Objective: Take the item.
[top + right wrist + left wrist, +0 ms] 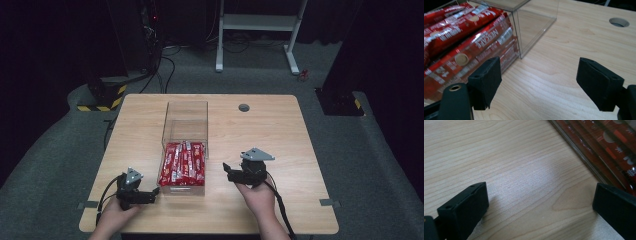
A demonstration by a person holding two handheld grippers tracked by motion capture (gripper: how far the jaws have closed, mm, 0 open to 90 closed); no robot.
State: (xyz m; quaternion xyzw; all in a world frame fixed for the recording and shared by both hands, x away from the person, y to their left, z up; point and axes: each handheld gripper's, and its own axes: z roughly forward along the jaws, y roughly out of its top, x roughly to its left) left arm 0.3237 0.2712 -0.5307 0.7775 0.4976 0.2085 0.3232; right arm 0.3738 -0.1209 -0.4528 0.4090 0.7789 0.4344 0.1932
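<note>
**Red sachets in a clear box**

A clear, rectangular, open-topped plastic box [184,131] stands upright mid-table, long side running away from the person. Its near half holds long red stick sachets with white lettering [183,163], lying flat, packed side by side in layers; the far half is bare.

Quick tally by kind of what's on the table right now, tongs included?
Clear plastic box: 1
Stack of red Nescafe stick packets in it: 1; the packets overlap too much to count singly
Tongs: 2, left and right
Total: 4
</note>
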